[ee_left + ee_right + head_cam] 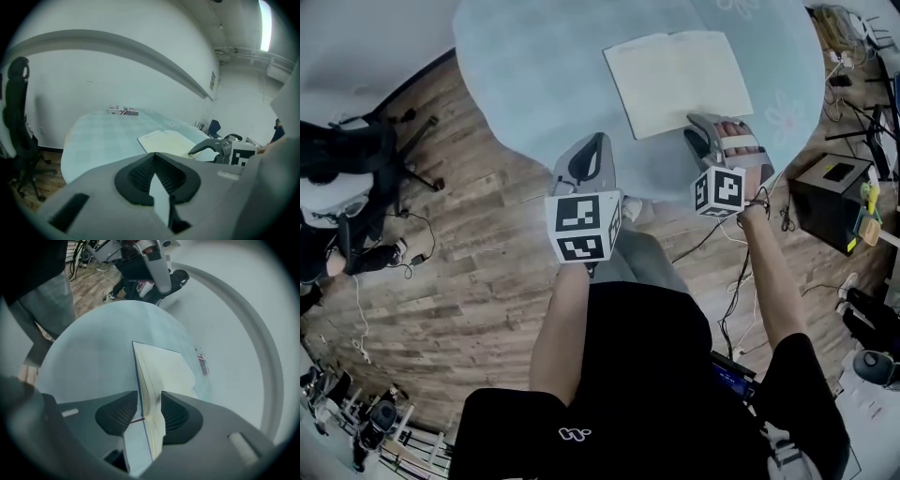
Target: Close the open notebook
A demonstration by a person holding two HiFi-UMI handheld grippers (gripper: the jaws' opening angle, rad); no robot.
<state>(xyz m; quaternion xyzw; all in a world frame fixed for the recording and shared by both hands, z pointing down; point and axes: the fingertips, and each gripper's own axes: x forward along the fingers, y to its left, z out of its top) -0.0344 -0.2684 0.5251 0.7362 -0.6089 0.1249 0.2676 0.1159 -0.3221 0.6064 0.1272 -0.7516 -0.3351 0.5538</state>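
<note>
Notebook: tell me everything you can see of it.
The notebook lies open on the light blue table with its cream pages up; no writing can be made out. It has a thin blue cover and a red ribbon marker at its near edge. That near edge stands between the parted jaws of the right gripper; whether the pads touch it cannot be told. Nothing else touches it.

1. Head view: the right gripper (708,131) covers the near right corner of the notebook (675,80).
2. The table (534,84) runs off the top edge.
3. Left gripper view: print on the small box (123,110) is too small to read.
4. Right gripper view: the notebook's near end drops out of sight between the jaws.
</note>
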